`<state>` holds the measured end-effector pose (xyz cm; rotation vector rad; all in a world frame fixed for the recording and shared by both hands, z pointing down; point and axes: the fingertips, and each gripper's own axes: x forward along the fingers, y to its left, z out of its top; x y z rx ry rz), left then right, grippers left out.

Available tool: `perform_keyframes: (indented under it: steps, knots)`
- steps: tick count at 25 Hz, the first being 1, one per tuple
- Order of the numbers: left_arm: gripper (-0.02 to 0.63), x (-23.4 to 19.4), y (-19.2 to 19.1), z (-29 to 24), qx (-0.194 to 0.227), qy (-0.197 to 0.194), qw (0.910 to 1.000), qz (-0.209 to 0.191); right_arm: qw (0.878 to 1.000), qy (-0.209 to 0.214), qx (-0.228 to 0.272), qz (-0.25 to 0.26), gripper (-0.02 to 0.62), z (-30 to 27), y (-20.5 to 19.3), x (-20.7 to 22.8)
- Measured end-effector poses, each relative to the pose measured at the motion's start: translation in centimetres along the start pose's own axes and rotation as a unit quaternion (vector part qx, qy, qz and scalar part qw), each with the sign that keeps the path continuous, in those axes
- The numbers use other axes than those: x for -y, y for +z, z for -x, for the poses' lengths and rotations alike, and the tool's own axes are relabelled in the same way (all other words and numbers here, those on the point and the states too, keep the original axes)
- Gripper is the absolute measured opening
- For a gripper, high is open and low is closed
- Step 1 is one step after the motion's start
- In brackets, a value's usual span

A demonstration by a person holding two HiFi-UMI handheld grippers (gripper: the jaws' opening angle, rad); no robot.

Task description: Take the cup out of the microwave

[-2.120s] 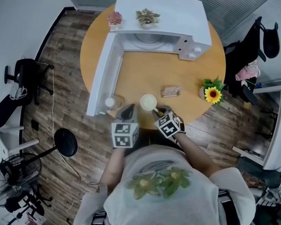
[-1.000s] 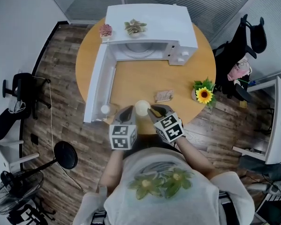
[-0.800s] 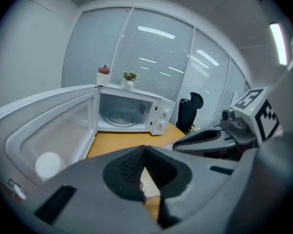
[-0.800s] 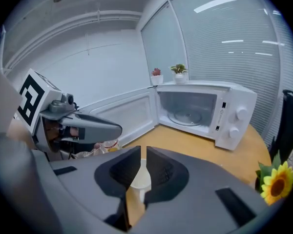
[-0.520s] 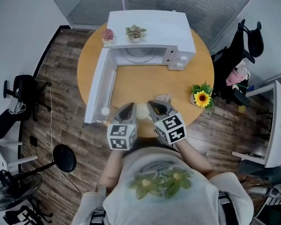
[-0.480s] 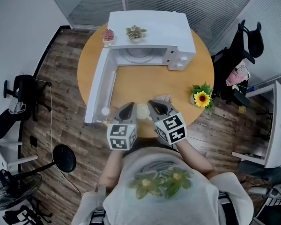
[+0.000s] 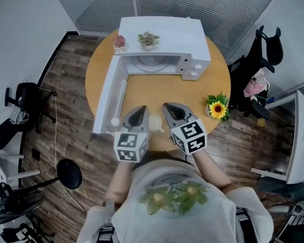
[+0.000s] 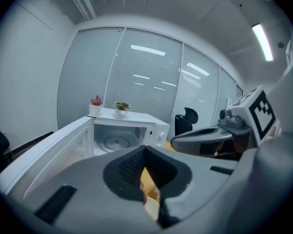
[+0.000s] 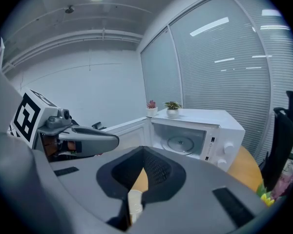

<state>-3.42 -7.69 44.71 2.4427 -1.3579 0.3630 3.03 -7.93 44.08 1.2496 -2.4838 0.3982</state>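
The white cup (image 7: 155,123) stands on the round wooden table (image 7: 157,92) near its front edge, its handle to the right. Both grippers hover above it. My left gripper (image 7: 140,109) is at the cup's left and my right gripper (image 7: 167,107) at its right, both shut with nothing between the fingers. In the left gripper view the cup (image 8: 151,208) shows below my shut left gripper (image 8: 145,149). The right gripper view shows the cup (image 9: 135,204) under my shut right gripper (image 9: 142,153). The white microwave (image 7: 164,37) stands at the back, its door (image 7: 107,92) swung open to the left and its cavity (image 9: 183,141) holding only the turntable.
A small glass (image 7: 115,121) stands by the door's free end. A sunflower (image 7: 217,109) sits at the table's right edge. Two small potted plants (image 7: 148,39) rest on the microwave's top. Office chairs (image 7: 266,44) and a fan stand on the wooden floor around the table.
Both grippers have risen away from the table and now look larger. The cup stays on the table between them. The right jaws let go of the cup and closed.
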Motion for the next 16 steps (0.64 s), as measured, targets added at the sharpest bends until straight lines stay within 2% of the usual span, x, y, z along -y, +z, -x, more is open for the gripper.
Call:
perform_keyframes:
  steps: [6,16]
  knots:
    - [0.003,0.5,1.2,0.1,0.012,-0.008,0.9999,-0.006,1.000,-0.001,-0.003,-0.005,0.017,0.4,0.1,-0.1]
    - [0.003,0.3,-0.1,0.2,-0.002,-0.010,0.9999,-0.006,1.000,-0.011,-0.022,-0.016,0.017,0.5,-1.4,0.7]
